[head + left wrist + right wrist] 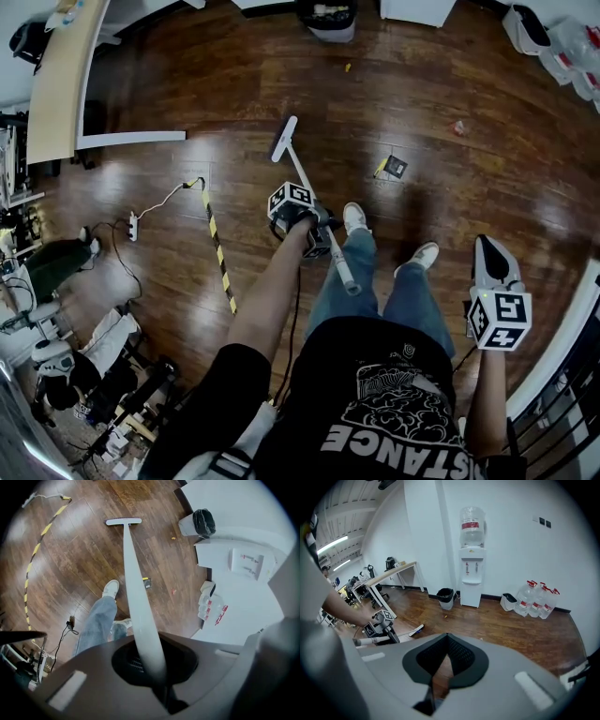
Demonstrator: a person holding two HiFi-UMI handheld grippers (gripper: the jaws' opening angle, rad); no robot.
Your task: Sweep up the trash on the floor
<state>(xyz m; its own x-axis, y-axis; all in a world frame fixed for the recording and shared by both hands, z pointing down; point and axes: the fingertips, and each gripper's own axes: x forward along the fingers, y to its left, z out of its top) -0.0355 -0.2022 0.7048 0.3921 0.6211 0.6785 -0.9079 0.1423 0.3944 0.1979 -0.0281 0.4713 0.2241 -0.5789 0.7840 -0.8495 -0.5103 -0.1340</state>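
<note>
A white broom runs from its head point(283, 139) on the wood floor up along its handle point(336, 258). My left gripper point(314, 230) is shut on that handle, in front of the person's legs. In the left gripper view the handle point(135, 588) rises from between the jaws to the broom head point(123, 521). Trash lies to the right of the broom: a black square scrap point(395, 167), a small red bit point(458, 127) and a yellow bit point(348, 67). My right gripper point(489, 253) hangs low at the right, shut with nothing in it point(446, 641).
A black-lined trash bin point(328, 19) stands at the far wall beside a water dispenser point(471, 573) and water bottles point(536, 604). A yellow-black strip point(217, 248) and a power strip point(132, 226) lie on the floor at left. A long desk point(61, 75) is far left.
</note>
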